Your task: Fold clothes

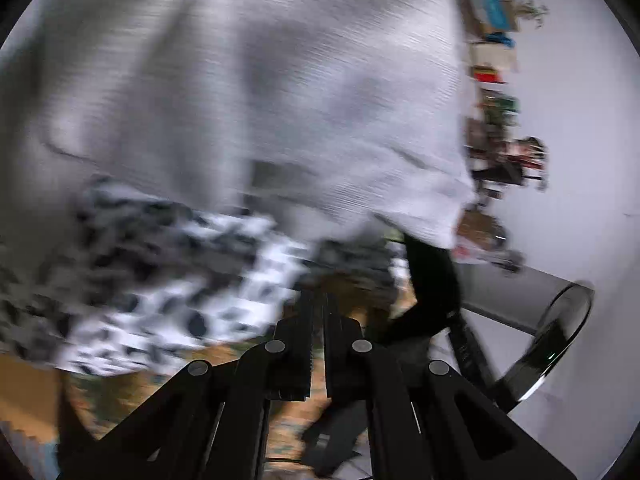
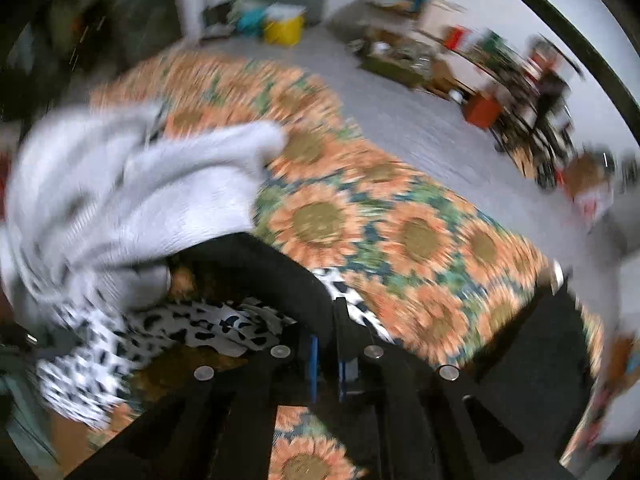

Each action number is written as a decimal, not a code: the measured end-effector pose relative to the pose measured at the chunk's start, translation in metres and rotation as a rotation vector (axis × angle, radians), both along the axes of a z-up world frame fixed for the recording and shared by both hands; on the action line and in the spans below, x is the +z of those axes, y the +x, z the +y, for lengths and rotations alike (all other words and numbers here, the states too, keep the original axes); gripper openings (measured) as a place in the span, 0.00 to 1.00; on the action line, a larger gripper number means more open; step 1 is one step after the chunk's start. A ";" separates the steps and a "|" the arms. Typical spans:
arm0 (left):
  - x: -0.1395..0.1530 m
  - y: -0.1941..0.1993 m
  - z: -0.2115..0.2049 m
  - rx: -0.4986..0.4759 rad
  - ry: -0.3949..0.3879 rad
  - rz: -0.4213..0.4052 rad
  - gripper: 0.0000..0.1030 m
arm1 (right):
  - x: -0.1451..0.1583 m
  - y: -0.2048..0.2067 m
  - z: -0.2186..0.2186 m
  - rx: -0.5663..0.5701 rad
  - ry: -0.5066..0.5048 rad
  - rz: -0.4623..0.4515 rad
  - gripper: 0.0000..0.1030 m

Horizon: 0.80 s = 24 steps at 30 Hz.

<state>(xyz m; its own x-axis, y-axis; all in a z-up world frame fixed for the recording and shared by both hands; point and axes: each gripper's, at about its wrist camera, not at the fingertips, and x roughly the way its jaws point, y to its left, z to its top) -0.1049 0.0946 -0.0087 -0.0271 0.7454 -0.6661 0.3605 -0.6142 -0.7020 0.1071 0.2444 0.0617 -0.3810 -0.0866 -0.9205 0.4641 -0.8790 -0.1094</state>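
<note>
Sunflowers in orange and green are covering the patterned bedspread (image 2: 400, 216), which is spreading across the right wrist view and showing through as a blurred strip beneath the fingers in the left wrist view. Beyond the bedspread a pale grey floor (image 2: 420, 120) is running toward cluttered shelves of coloured boxes (image 2: 460, 48) along a white wall, with a yellow bin (image 2: 282, 30) standing at the far end of the bedspread. Both pictures are smeared by motion.

A light grey ribbed knit garment (image 1: 260, 92) is hanging in the air above the bedspread, filling most of the left wrist view; in the right wrist view it (image 2: 120, 196) is billowing over the near left part of the bedspread. Below it, lying on the bedspread, a white cloth with black cow-like patches (image 1: 160, 284) is sitting crumpled, also showing in the right wrist view (image 2: 172, 328). A black garment (image 2: 260, 276) is lying across that spotted cloth, reaching up to the fingertips of the right gripper (image 2: 326, 344).

The left gripper (image 1: 319, 320) is holding its black ridged fingers nearly together with only a narrow slit between them, and nothing is showing in that slit. The right gripper's fingers, with blue pads, are also standing close together; the black garment is crossing right at their tips, but the blur is hiding whether they are pinching it, so that cannot be told
</note>
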 end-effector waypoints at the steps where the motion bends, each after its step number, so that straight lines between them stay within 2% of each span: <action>1: 0.003 -0.001 0.008 -0.010 0.025 0.007 0.16 | 0.007 0.002 0.010 -0.035 -0.028 0.009 0.06; 2: 0.006 -0.003 0.019 -0.018 0.054 0.011 0.52 | 0.013 0.003 0.022 -0.074 -0.047 0.015 0.06; 3: 0.007 -0.003 0.029 -0.002 0.081 0.016 0.71 | 0.019 0.005 0.034 -0.114 -0.066 0.021 0.06; 4: 0.008 -0.004 0.038 0.013 0.108 0.021 0.83 | 0.023 0.004 0.046 -0.154 -0.082 0.020 0.06; 6: 0.008 -0.004 0.058 0.021 0.142 0.020 0.83 | 0.026 0.005 0.076 -0.231 -0.112 0.005 0.06; 10: -0.003 -0.010 0.113 -0.017 0.141 -0.027 0.83 | 0.024 0.011 0.140 -0.368 -0.217 -0.036 0.06; 12: -0.013 -0.011 0.136 -0.026 0.149 -0.057 0.80 | 0.022 0.018 0.163 -0.409 -0.267 -0.050 0.06; 13: -0.019 -0.009 0.150 -0.031 0.146 -0.071 0.76 | 0.021 0.022 0.175 -0.431 -0.301 -0.059 0.06; 15: -0.034 -0.010 0.169 -0.021 0.127 -0.089 0.57 | 0.019 0.028 0.191 -0.458 -0.339 -0.067 0.07; 16: -0.034 -0.009 0.176 -0.028 0.118 -0.081 0.22 | 0.017 0.030 0.196 -0.463 -0.347 -0.072 0.11; 17: -0.035 -0.009 0.184 -0.034 0.110 -0.074 0.04 | 0.014 0.032 0.203 -0.479 -0.342 -0.082 0.27; 19: -0.025 -0.006 0.192 -0.035 0.107 -0.021 0.04 | 0.008 0.037 0.217 -0.510 -0.332 -0.102 0.57; 22: 0.021 -0.006 0.203 -0.090 0.140 0.135 0.04 | 0.001 0.052 0.246 -0.574 -0.347 -0.127 0.61; 24: 0.052 0.003 0.225 -0.164 0.232 0.189 0.04 | -0.009 0.065 0.268 -0.604 -0.400 -0.176 0.64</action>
